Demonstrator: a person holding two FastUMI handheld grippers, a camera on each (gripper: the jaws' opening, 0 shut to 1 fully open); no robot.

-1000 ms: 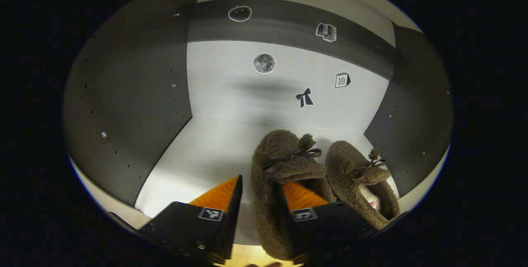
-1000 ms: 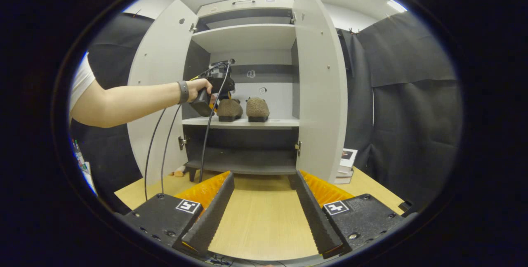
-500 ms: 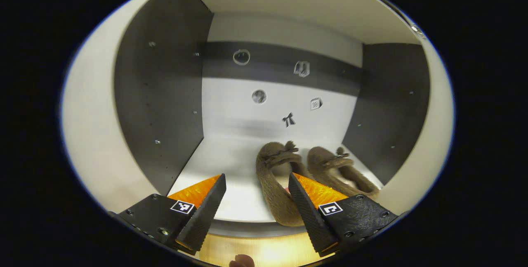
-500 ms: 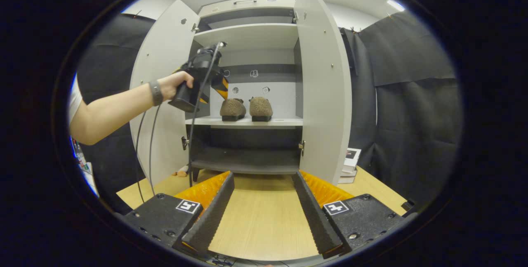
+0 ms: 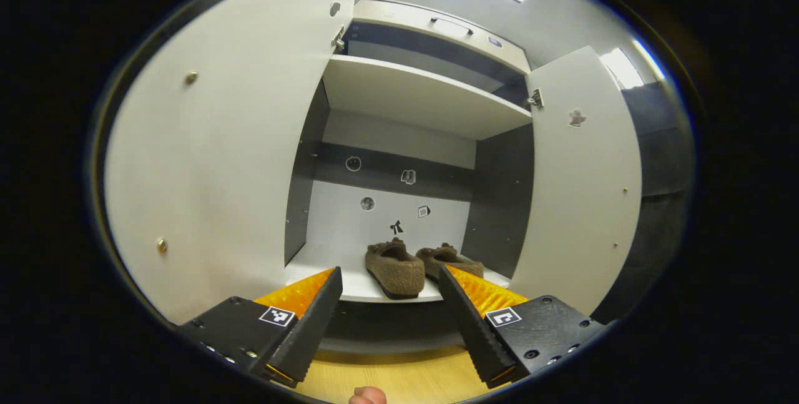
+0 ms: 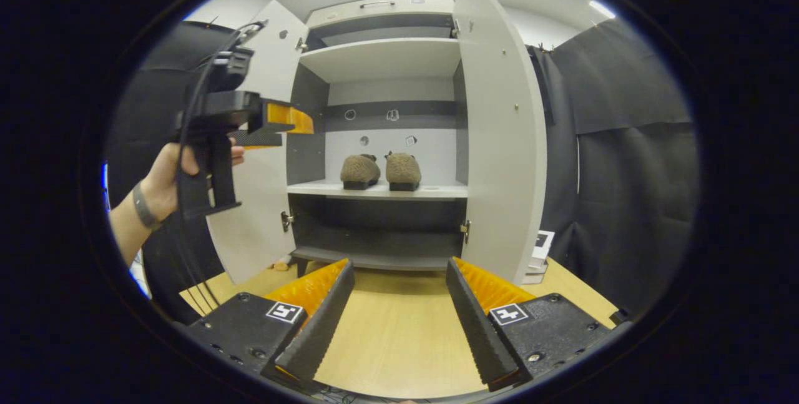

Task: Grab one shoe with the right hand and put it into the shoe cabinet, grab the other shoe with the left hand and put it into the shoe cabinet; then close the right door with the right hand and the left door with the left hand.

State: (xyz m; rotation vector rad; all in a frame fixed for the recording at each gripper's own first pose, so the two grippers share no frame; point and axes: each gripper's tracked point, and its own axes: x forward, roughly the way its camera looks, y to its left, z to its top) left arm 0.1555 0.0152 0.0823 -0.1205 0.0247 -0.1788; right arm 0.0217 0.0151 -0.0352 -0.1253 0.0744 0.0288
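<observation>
In the left gripper view, the right finger of the left gripper (image 5: 390, 304) hides part of the right slipper (image 5: 450, 259), and the small stickers (image 5: 396, 226) on the shoe cabinet's (image 5: 399, 88) back panel are too small to make out clearly. Both slippers sit side by side on the middle shelf (image 6: 437, 192), toes toward the back panel, well beyond the left gripper, whose jaws are spread wide and empty. In the right gripper view the left gripper (image 6: 274, 126) is held by a hand (image 6: 165, 179) in front of the open left door (image 6: 259, 229), off to the left of the slippers and apart from them. The right gripper (image 6: 399, 304) hangs low over the wooden table (image 6: 393, 341), jaws parted with nothing between them, well short of the cabinet. The left slipper (image 6: 360, 170) and its mate (image 6: 402, 170) are brown and fuzzy, with dark soles and small bows at the front. The right door (image 6: 505, 142) also stands open.
</observation>
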